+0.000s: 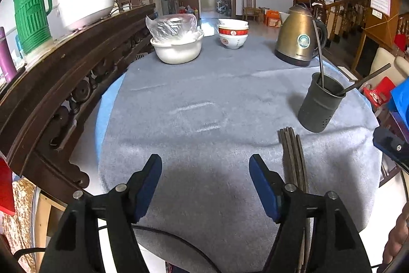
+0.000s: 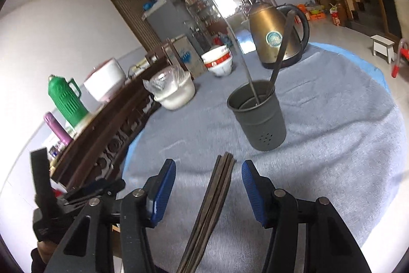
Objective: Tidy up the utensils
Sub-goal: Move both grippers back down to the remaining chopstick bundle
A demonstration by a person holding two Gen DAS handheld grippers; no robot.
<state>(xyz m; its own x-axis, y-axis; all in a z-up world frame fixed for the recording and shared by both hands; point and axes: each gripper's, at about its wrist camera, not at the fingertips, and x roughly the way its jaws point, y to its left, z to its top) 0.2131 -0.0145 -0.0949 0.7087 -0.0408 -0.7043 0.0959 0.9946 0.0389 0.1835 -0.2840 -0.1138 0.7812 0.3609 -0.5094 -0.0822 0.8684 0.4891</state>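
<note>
The landmark is the dark grey utensil holder (image 1: 320, 104) (image 2: 257, 117), one piece, which stands upright on the round table (image 1: 204, 119) (image 2: 332, 145) covered with a grey cloth.

Far to the left of the holder, on a dark wooden sideboard (image 1: 76, 68), stand one purple bottle (image 1: 6, 55), one green thermos jug (image 1: 30, 14) and one white rice cooker (image 1: 85, 4). On the table, left of the holder and behind it, there is one white basin (image 1: 179, 49) with a plastic bag in it, then one stack of white and red bowls (image 1: 232, 33); I cannot count the bowls surely. Behind the holder stands one golden electric kettle (image 1: 297, 40) (image 2: 274, 35).

Inside the holder are two long utensils: one thin handle (image 1: 319, 53) (image 2: 246, 71) that leans to the left, and one dark handle (image 1: 368, 79) (image 2: 280, 53) that leans to the right.

In front of the holder, near to it but not touching, lies one bundle of dark chopsticks (image 1: 294, 157) (image 2: 214, 201) flat on the cloth. How many sticks are in it I cannot tell.

The left claw (image 1: 205, 183) is wide open and holds nothing; it hovers over bare cloth, left of the bundle. The right claw (image 2: 208, 189) is also wide open, with one finger on each side of the bundle, and the blue pads (image 2: 163, 191) do not touch the sticks.
</note>
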